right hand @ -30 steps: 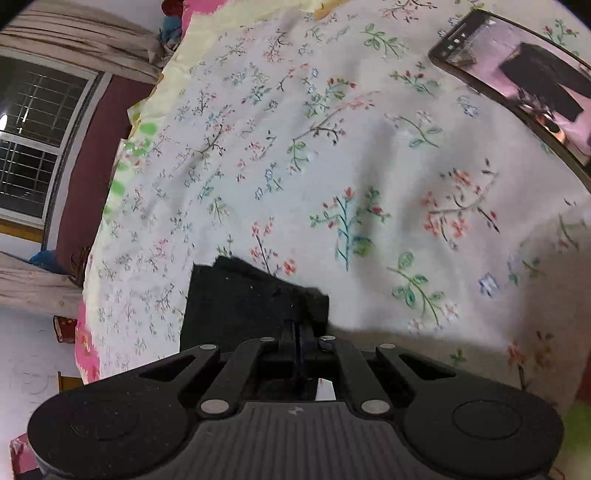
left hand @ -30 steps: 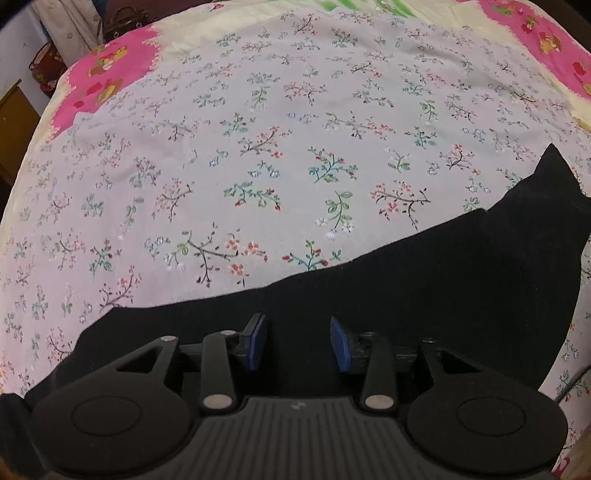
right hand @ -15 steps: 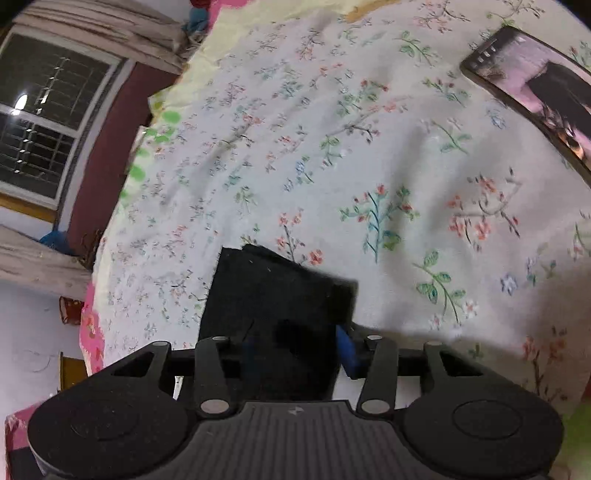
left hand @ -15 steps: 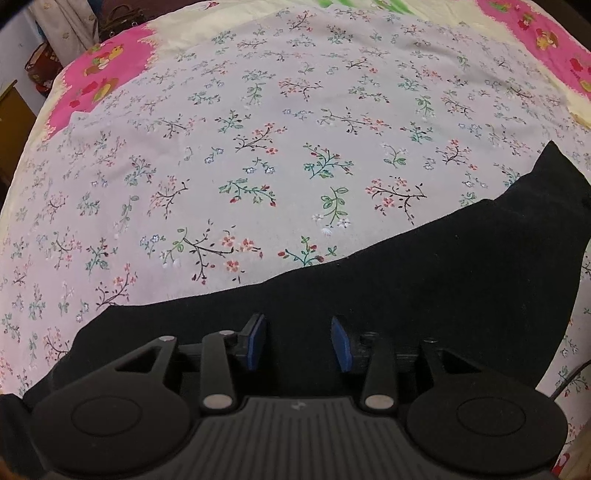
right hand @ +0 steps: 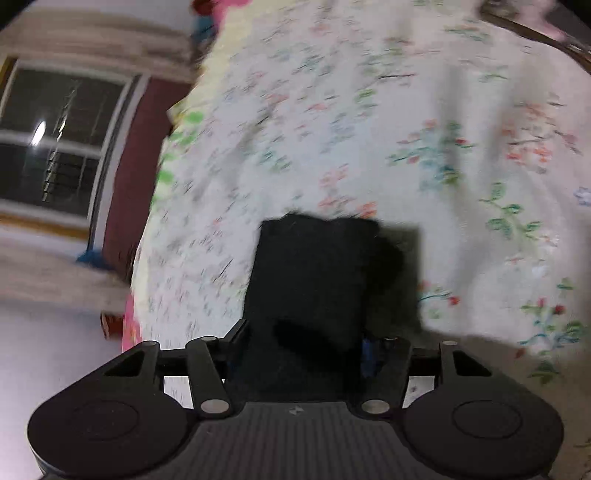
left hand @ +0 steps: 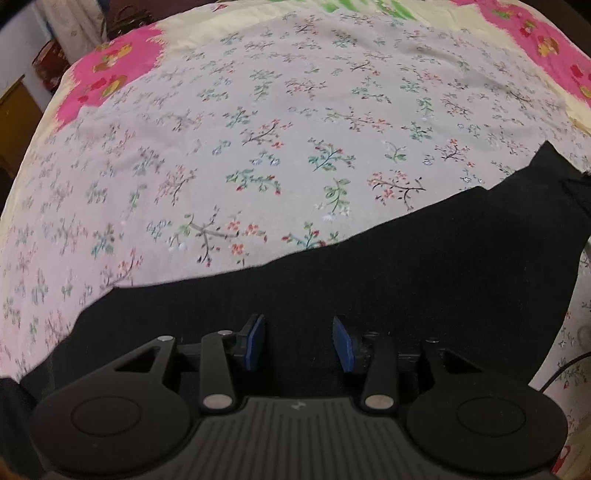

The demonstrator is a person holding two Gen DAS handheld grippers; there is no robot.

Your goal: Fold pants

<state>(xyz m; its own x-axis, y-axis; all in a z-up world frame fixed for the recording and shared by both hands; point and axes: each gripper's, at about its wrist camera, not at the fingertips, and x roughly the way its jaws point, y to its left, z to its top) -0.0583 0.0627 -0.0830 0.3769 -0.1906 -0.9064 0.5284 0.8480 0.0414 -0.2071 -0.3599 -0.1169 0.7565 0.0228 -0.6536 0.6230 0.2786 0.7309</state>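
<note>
Black pants lie flat on the flowered bedsheet, across the lower part of the left wrist view. My left gripper is open just above the black cloth, its blue pads apart and holding nothing. In the blurred right wrist view a folded end of the pants lies on the sheet and runs between the fingers of my right gripper, which is open; its left pad is hidden by the cloth.
A dark-framed flat object lies at the far right of the bed. A window and maroon wall stand beyond the bed's left edge. Pink sheet borders mark the bed's far corners. A cable lies at the right.
My right gripper opened from shut and let go of the folded pant end, then swung with heavy blur. My left gripper stayed open over the pants and shifted only slightly.
</note>
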